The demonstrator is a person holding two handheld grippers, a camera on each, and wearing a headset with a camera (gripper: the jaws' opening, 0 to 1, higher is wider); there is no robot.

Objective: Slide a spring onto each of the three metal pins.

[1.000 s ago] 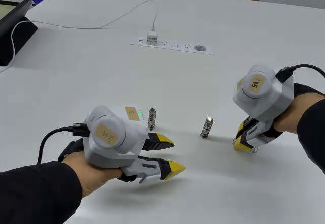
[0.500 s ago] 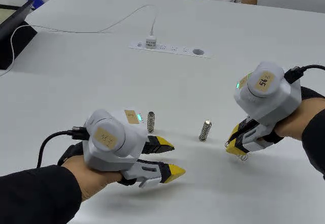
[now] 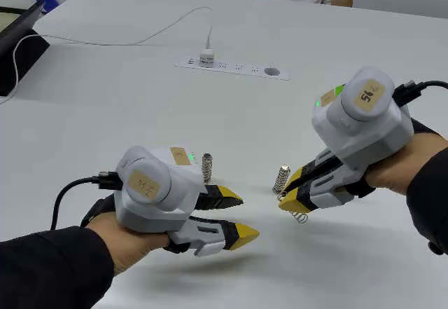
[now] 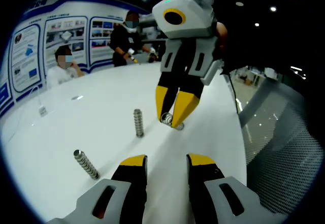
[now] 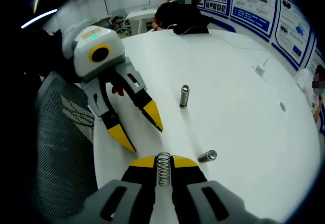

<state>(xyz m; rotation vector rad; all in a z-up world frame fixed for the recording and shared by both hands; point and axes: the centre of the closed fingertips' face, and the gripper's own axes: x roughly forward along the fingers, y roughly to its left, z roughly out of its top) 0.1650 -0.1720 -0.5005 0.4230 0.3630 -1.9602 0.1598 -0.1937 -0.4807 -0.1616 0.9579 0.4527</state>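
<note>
Pinching a spring (image 5: 163, 168) between closed jaws, your right gripper (image 5: 163, 162) faces your left gripper (image 4: 161, 159), whose jaws stand apart, empty; a pin (image 4: 138, 123) stands ahead of them.

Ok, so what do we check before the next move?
1. Spring gripped in right tongs: ok.
2. Left tongs open and out of the way: ok.
3. Left pin done: ok.
4. Right pin done: ok.
5. Bare pin to aim for: cannot tell.
</note>
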